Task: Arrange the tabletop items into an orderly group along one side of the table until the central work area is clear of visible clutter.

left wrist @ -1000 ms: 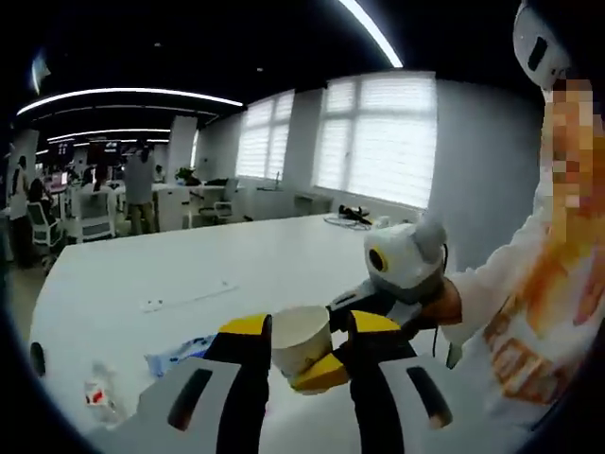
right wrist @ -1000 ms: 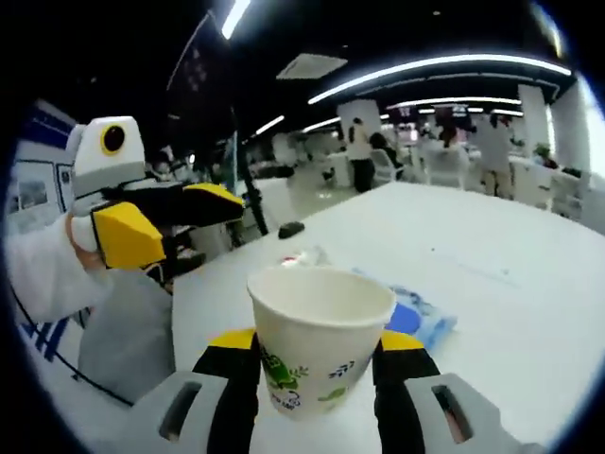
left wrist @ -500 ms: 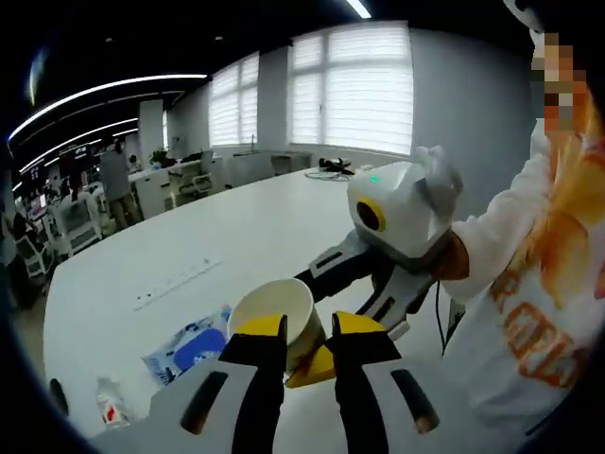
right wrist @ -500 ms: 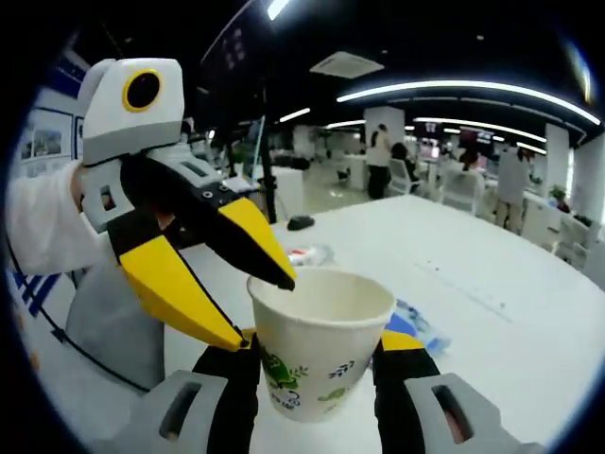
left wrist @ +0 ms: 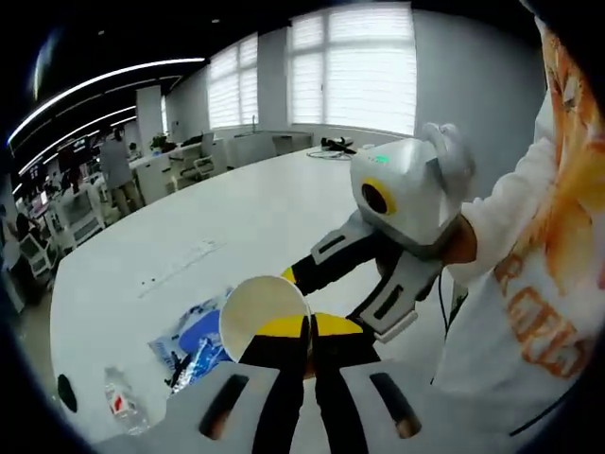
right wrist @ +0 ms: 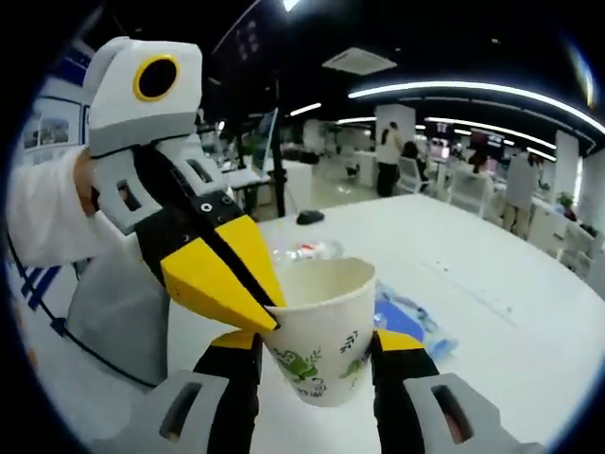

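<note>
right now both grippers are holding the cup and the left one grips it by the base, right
Not by the base. The left gripper pinches the cup by its rim, as the right gripper view shows. The right gripper does hold the cup around its body.

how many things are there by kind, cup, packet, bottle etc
paper cup: 1
blue packet: 1
plastic bottle: 1
small dark object: 1
hand-held gripper: 2, left and right
total: 6

Both cams sit close above the white table, facing each other across one paper cup.
</note>
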